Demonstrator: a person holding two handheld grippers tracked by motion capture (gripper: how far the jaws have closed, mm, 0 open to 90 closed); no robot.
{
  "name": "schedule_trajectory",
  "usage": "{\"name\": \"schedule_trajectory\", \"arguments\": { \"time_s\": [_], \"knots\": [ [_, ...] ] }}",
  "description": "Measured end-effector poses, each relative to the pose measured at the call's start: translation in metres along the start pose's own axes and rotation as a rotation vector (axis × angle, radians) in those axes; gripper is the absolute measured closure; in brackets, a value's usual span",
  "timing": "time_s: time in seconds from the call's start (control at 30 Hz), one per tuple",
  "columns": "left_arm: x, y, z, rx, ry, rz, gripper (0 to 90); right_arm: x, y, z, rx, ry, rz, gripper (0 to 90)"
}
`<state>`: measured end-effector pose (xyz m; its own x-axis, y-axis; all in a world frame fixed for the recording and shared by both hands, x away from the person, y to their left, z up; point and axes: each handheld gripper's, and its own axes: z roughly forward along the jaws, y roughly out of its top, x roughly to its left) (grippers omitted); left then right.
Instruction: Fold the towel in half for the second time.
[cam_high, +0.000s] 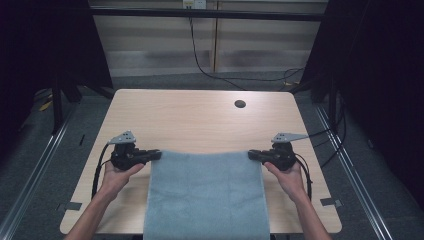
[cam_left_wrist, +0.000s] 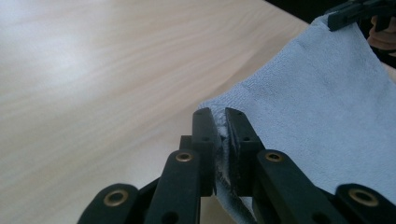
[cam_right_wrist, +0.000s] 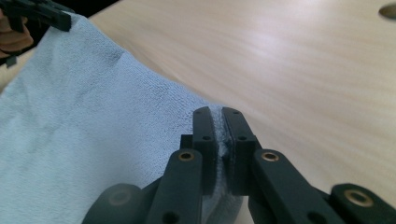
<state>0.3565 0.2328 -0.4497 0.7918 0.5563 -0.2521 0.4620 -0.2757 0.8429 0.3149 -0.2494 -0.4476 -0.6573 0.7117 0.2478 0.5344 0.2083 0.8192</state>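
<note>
While clamped: towel (cam_high: 207, 195) corners.

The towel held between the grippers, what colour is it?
Plain light blue towel, clearest in the high view.

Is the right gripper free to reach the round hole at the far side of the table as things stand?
Probably not: the right gripper is shut on a corner of the towel, so reaching for the hole would drag the towel along, though the bare tabletop between poses no obstacle.
</note>
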Motion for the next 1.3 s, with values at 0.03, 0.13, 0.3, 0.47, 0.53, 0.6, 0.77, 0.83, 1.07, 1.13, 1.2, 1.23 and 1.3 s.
{"name": "schedule_trajectory", "arguments": {
  "time_s": [0.03, 0.13, 0.3, 0.47, 0.53, 0.6, 0.77, 0.83, 1.07, 1.13, 1.2, 1.23, 1.3],
  "knots": [
    [0.001, 0.003, -0.001, -0.003, 0.002, -0.003, 83.5, -0.001, 0.005, -0.002, -0.011, -0.005, -0.004, 85.0],
    [0.006, 0.014, -0.007, -0.030, 0.015, -0.009, 83.6, -0.002, 0.019, -0.006, -0.032, -0.015, -0.009, 85.0],
    [0.011, 0.034, -0.014, -0.084, 0.038, -0.016, 83.7, -0.005, 0.044, -0.011, -0.089, -0.014, -0.033, 85.0],
    [0.006, 0.059, -0.020, -0.117, 0.043, 0.017, 83.7, -0.011, 0.065, -0.009, -0.124, -0.014, -0.032, 85.0],
    [0.009, 0.067, -0.021, -0.132, 0.068, 0.011, 83.7, -0.013, 0.075, -0.010, -0.132, -0.022, -0.037, 85.1],
    [0.014, 0.073, -0.020, -0.139, 0.085, -0.006, 83.7, -0.015, 0.083, -0.013, -0.135, -0.027, -0.047, 85.1],
    [0.019, 0.086, -0.017, -0.177, 0.103, -0.014, 83.9, -0.022, 0.105, -0.020, -0.154, -0.045, -0.057, 85.2],
    [0.020, 0.093, -0.017, -0.186, 0.116, -0.017, 83.9, -0.024, 0.110, -0.022, -0.166, -0.047, -0.055, 85.3],
    [0.012, 0.108, -0.024, -0.208, 0.119, 0.033, 84.2, -0.023, 0.121, -0.029, -0.189, -0.050, -0.068, 85.6],
    [0.010, 0.101, -0.024, -0.209, 0.105, 0.034, 84.2, -0.021, 0.116, -0.030, -0.183, -0.049, -0.078, 85.5],
    [0.007, 0.090, -0.026, -0.207, 0.086, 0.022, 84.2, -0.019, 0.109, -0.031, -0.177, -0.044, -0.091, 85.5],
    [0.004, 0.084, -0.027, -0.202, 0.079, 0.024, 84.1, -0.017, 0.104, -0.032, -0.179, -0.036, -0.093, 85.5],
    [-0.002, 0.071, -0.030, -0.196, 0.065, 0.029, 84.1, -0.013, 0.095, -0.034, -0.178, -0.016, -0.097, 85.4]
  ]
}}
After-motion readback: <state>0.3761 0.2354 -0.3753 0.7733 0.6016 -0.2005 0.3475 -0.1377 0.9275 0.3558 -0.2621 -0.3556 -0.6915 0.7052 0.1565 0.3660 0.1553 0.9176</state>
